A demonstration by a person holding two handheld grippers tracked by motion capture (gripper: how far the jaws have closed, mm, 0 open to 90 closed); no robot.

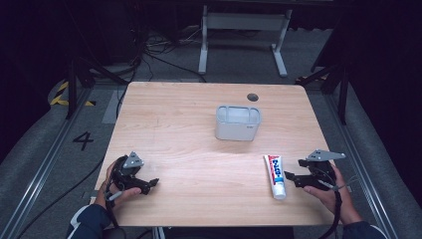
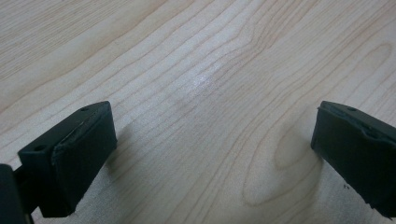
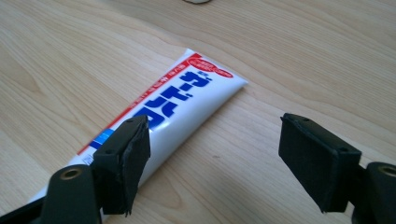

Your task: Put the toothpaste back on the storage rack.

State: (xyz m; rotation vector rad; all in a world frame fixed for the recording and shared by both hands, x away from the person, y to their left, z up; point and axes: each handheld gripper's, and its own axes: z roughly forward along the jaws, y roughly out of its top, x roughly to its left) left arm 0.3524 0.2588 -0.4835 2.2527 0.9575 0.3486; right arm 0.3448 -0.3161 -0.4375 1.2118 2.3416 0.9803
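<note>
Pale wood table [image 1: 199,149] lies mostly bare. Left gripper [image 1: 152,182] rests spread, holding nothing; grey holder [image 1: 238,122] stands mid-table. Toothpaste tube [image 1: 275,174] lies near the front right edge (little margin); right gripper [image 1: 288,177], unclenched beside it, could nudge it off.

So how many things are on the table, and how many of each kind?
Toothpaste tube: 1
Grey container: 1
Grippers resting by the table edge, left gripper and right gripper: 2
Total: 4
</note>
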